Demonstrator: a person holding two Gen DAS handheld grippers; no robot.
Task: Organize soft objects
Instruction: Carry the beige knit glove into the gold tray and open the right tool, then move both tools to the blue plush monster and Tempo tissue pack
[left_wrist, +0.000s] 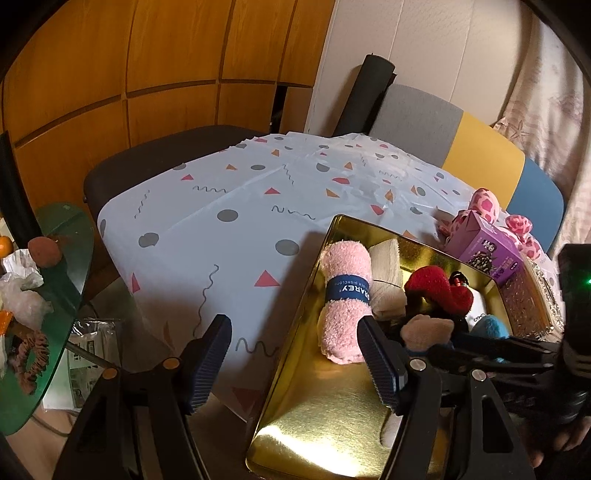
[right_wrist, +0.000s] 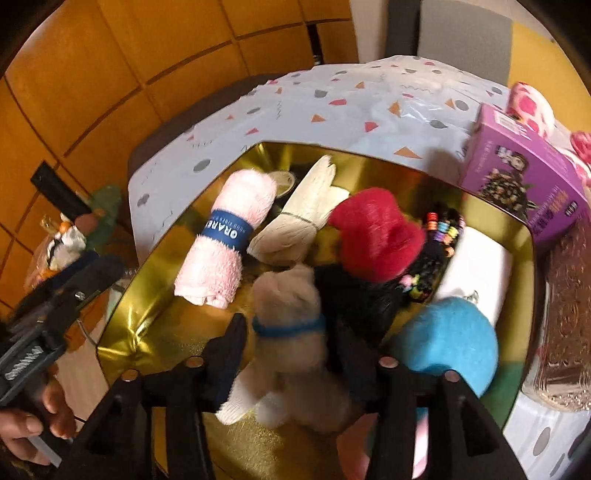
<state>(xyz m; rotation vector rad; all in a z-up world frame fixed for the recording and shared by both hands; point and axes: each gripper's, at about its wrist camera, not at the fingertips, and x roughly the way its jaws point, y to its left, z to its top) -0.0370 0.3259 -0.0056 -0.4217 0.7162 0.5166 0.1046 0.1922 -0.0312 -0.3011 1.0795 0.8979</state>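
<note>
A gold tin sits on the patterned tablecloth. In it lie a rolled pink towel with a blue band, a cream cloth, a red fuzzy item, a black item with coloured beads and a blue fuzzy ball. My left gripper is open and empty over the tin's left rim. My right gripper has its fingers either side of a beige plush toy with a blue collar, over the tin.
A purple box and a pink spotted plush lie behind the tin. A clear patterned tray stands to its right. A green glass side table with clutter is at the left.
</note>
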